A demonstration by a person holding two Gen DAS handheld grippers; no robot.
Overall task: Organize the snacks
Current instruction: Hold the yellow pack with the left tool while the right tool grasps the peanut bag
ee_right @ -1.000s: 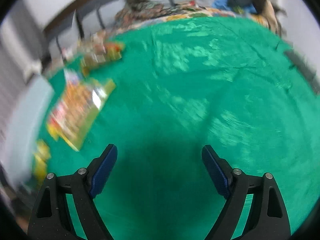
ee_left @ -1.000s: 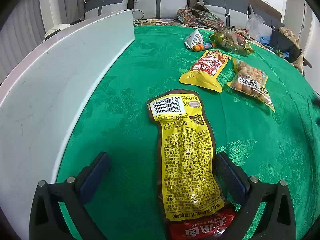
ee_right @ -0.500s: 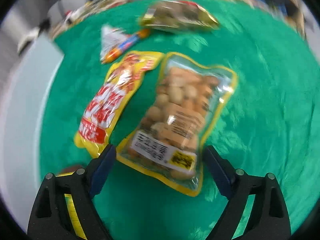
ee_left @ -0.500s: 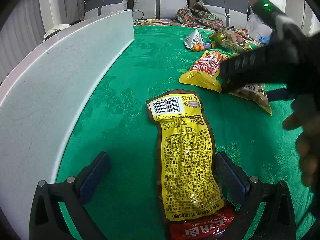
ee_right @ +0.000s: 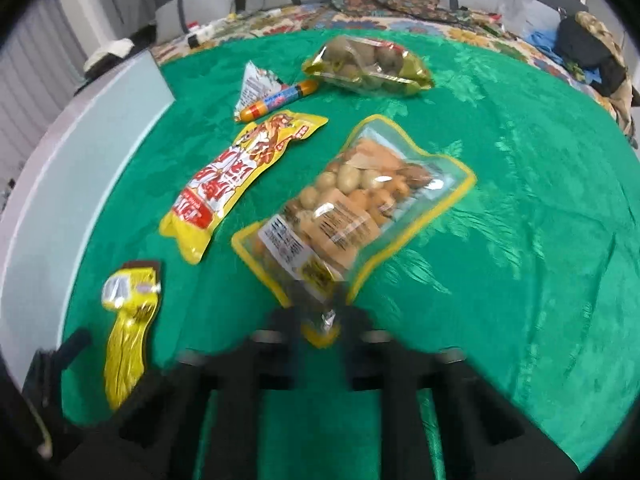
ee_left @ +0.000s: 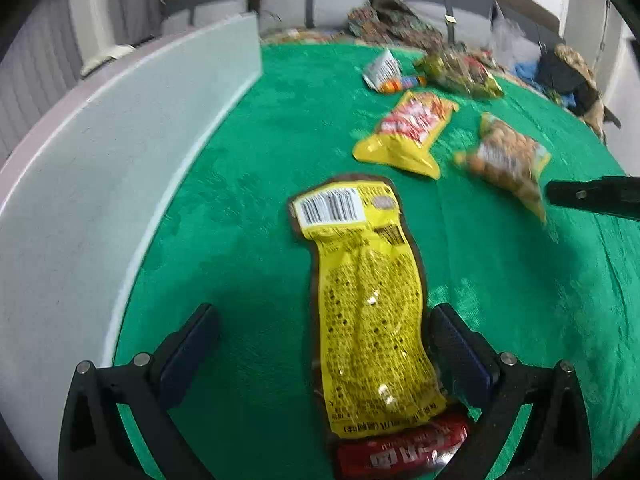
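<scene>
1. The right gripper (ee_right: 322,322) has its fingers pinched tight on the near corner of the clear nut bag (ee_right: 352,204).
2. The left gripper (ee_left: 320,344) has its fingers wide apart, around the long yellow pack (ee_left: 364,304), not squeezing it.
3. The step looks like moving the nut bag. Next it must be lifted gently to a tidy spot.
4. The yellow pack shows a barcode; its small writing is too tiny to read. The red-and-yellow bag (ee_right: 236,172) lies just left of the nut bag on the green cloth (ee_right: 520,200).
</scene>
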